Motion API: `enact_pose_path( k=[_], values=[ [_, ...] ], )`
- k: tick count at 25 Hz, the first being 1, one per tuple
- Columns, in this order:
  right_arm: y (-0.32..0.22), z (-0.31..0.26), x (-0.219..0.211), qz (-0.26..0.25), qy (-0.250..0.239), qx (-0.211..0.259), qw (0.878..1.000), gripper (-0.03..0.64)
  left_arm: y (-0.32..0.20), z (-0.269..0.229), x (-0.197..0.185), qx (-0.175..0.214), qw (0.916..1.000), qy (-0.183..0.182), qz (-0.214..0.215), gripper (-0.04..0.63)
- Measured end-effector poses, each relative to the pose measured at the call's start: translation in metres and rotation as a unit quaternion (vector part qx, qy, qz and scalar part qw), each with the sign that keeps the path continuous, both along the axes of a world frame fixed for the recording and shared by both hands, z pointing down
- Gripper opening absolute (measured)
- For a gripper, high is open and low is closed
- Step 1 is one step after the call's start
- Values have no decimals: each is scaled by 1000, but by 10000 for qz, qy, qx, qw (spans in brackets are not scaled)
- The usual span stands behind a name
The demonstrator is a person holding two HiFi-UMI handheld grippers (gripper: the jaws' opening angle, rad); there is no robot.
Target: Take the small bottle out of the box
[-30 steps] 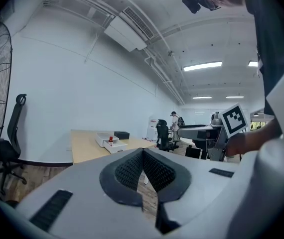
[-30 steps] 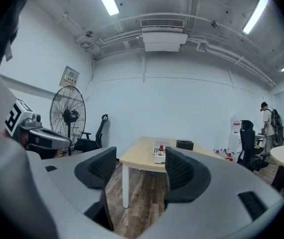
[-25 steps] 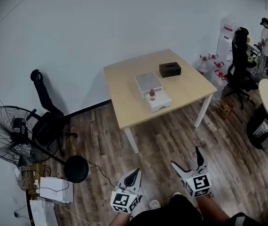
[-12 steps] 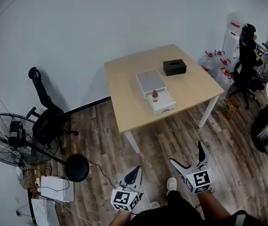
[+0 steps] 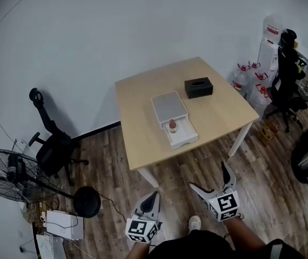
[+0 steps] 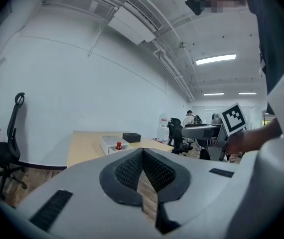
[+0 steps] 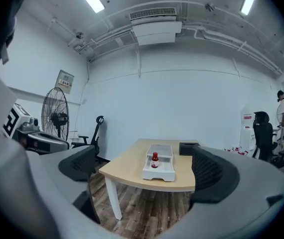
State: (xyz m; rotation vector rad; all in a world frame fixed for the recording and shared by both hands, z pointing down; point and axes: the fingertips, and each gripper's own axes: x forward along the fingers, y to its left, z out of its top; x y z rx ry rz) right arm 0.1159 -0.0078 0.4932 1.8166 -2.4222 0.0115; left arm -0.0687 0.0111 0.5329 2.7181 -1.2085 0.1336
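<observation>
A pale table stands on plank flooring by a white wall; perhaps water jugs sit beyond.

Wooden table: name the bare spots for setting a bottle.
Bare: on the light wooden table, the left strip beside the open white box and the right front corner near the black tissue box. Crowded: the middle, with the red-capped bottle in the box.

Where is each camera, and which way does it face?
Head view: on the head, steeply down at table, box and small bottle; left gripper and right gripper show below.
Left gripper view: low, toward the table over shut jaws; right gripper at right.
Right gripper view: toward the table between open jaws.
All share the small bottle in the box.
</observation>
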Motion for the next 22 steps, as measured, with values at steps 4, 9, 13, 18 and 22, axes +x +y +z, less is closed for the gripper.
enact_pose_path(
  k=[4,9,13,18,22],
  values=[
    [-28,4,17,-134,-8,-73,9999,589,-27,-3,17,-32,9999,63,-104,12],
    [-59,16,31,-393,-27,-187,9990,589,-54,-7,33,12,9996,51,-289,12],
    [-80,21,31,-580,-49,-258,9980,589,-66,-11,39,29,9990,161,-418,12],
    [-108,12,24,-733,-176,-291,9967,589,-89,-4,36,-104,9983,164,-547,12],
    [-140,9,13,-787,-99,-278,9965,589,-122,-1,26,-109,9981,204,-570,12]
  ],
)
